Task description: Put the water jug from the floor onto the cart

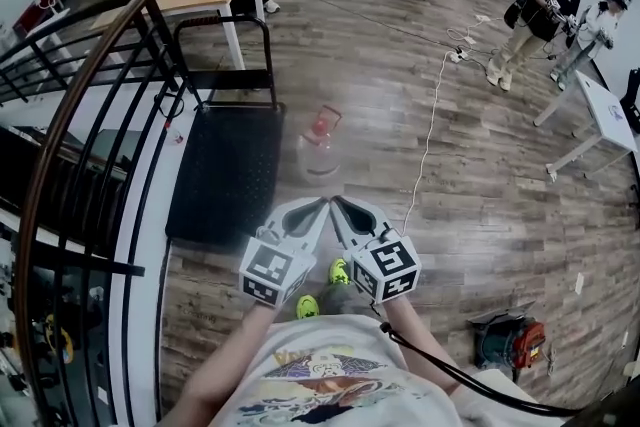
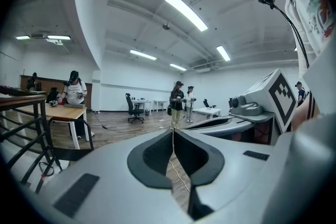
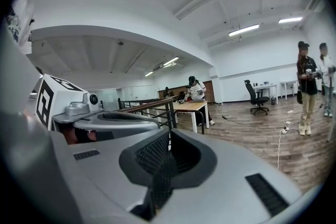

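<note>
Water jug (image 1: 320, 150) stands on the wood floor (image 1: 480, 185), just beside the black platform cart (image 1: 225, 177). I hold the left gripper (image 1: 317, 208) and right gripper (image 1: 343, 208) side by side near it, both jaws pressed together, empty.

Surface finishes: floor, cart, jug, tools
Floor (image 1: 480, 175): wood planks, slight sheen. Cart (image 1: 225, 177): matt black textured deck, black metal tube handle. Water jug (image 1: 320, 153): clear plastic, red plastic cap. Left hand-held gripper (image 2: 172, 132) and right hand-held gripper (image 3: 168, 136): smooth matt grey plastic shells; black dimpled pads (image 3: 152, 157).
</note>
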`<control>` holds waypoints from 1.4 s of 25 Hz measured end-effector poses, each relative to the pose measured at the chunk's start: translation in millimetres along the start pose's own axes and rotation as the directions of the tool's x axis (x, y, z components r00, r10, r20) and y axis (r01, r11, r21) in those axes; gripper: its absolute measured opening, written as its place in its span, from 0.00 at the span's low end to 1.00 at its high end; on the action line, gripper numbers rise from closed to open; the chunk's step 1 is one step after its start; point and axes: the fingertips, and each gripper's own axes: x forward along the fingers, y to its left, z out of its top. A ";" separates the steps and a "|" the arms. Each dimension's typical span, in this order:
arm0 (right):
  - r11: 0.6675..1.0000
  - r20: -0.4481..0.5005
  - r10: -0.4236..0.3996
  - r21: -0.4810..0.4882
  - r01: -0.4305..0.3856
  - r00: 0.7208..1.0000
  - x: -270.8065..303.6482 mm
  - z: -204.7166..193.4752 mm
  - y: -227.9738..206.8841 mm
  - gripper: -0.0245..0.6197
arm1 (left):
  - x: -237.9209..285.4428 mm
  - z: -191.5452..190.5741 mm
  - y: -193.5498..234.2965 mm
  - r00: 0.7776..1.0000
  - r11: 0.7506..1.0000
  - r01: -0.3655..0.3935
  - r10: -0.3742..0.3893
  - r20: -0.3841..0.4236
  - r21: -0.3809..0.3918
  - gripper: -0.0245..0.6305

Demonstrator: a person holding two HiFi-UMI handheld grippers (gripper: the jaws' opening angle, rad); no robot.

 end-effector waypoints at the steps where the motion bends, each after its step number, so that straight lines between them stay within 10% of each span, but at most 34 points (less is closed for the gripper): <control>1: 1.000 -0.001 0.005 -0.007 -0.005 1.000 2.1 0.5 -3.3 0.08 | 3.5 0.0 1.6 1.000 1.000 -0.004 0.004 -0.001 0.001 0.06; 35: 0.988 -0.051 0.153 -0.002 -0.153 0.987 92.7 8.9 -161.5 0.08 | 170.9 -0.2 71.7 0.985 0.987 -0.160 0.159 -0.066 -0.013 0.06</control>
